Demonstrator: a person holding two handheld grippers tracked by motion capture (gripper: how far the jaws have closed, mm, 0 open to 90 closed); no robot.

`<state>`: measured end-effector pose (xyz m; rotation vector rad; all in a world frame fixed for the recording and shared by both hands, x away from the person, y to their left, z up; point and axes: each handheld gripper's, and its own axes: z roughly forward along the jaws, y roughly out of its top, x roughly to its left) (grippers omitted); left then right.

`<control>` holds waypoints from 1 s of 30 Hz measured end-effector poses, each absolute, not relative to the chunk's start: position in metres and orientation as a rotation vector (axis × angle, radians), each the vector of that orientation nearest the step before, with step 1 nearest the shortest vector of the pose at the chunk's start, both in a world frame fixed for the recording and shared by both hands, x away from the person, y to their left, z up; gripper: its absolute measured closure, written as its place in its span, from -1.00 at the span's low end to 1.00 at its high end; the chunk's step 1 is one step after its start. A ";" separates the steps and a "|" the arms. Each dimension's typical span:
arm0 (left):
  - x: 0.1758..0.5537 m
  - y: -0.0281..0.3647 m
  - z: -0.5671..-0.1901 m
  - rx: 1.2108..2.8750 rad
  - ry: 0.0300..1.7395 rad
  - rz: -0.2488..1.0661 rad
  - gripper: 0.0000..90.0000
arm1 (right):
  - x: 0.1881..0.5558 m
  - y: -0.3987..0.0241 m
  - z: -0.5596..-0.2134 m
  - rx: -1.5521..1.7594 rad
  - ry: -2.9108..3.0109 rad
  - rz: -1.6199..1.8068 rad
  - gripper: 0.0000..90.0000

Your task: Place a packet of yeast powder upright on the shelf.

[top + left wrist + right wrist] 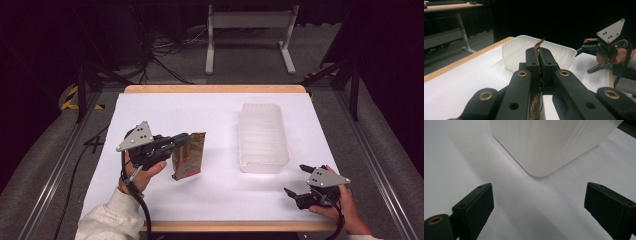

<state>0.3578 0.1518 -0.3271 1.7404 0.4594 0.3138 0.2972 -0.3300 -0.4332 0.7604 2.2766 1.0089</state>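
High view: left tool (181,139) gripping pouch (189,156)

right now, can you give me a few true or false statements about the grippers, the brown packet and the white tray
1. The left gripper is shut on the brown packet. True.
2. The right gripper holds the white tray. False: its jaws stand wide open with nothing between them, and the tray lies apart from them.
3. The brown packet lies inside the tray. False: it is left of the tray, clamped at its top edge.
4. The tray is empty. True, as far as the high view shows.
5. The right gripper is near the table's front edge. True.
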 end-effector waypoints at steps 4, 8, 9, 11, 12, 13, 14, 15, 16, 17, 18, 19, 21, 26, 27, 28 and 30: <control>0.365 0.144 -0.324 1.760 0.437 0.308 0.93 | 0.297 -0.330 -0.433 0.760 2.278 1.010 -0.79; 0.372 0.137 -0.321 1.760 0.422 0.298 0.93 | 0.297 -0.330 -0.433 0.757 2.277 1.008 -0.79; 0.373 0.135 -0.320 1.760 0.421 0.299 0.93 | 0.297 -0.330 -0.433 0.759 2.278 1.009 -0.79; 0.376 0.131 -0.317 1.760 0.411 0.297 0.93 | 0.297 -0.330 -0.433 0.759 2.277 1.008 -0.79; 0.377 0.130 -0.316 1.760 0.409 0.300 0.93 | 0.297 -0.330 -0.433 0.760 2.277 1.009 -0.79; 0.378 0.129 -0.315 1.760 0.401 0.304 0.93 | 0.297 -0.330 -0.433 0.760 2.277 1.009 -0.79; 0.379 0.127 -0.314 1.757 0.398 0.299 0.93 | 0.297 -0.330 -0.434 0.760 2.277 1.009 -0.79; 0.381 0.125 -0.313 1.758 0.391 0.304 0.93 | 0.297 -0.330 -0.434 0.762 2.278 1.009 -0.79; 0.382 0.124 -0.312 1.757 0.395 0.303 0.93 | 0.297 -0.330 -0.434 0.763 2.279 1.010 -0.79; 0.384 0.122 -0.310 1.761 0.399 0.304 0.93 | 0.297 -0.330 -0.434 0.763 2.279 1.010 -0.79; 0.386 0.120 -0.309 1.763 0.397 0.300 0.93 | 0.297 -0.330 -0.434 0.762 2.279 1.010 -0.79; 0.388 0.118 -0.308 1.765 0.394 0.300 0.93 | 0.297 -0.330 -0.434 0.758 2.278 1.012 -0.79; 0.392 0.114 -0.306 1.771 0.387 0.300 0.93 | 0.297 -0.330 -0.433 0.756 2.278 1.019 -0.79; 0.403 0.103 -0.303 1.775 0.348 0.288 0.93 | 0.297 -0.330 -0.433 0.755 2.280 1.021 -0.79; 0.405 0.101 -0.302 1.779 0.329 0.290 0.93 | 0.297 -0.330 -0.433 0.754 2.280 1.019 -0.79; 0.407 0.098 -0.302 1.784 0.331 0.289 0.93 | 0.297 -0.330 -0.433 0.754 2.280 1.019 -0.79; 0.409 0.096 -0.301 1.785 0.327 0.287 0.93 | 0.297 -0.330 -0.433 0.755 2.279 1.022 -0.79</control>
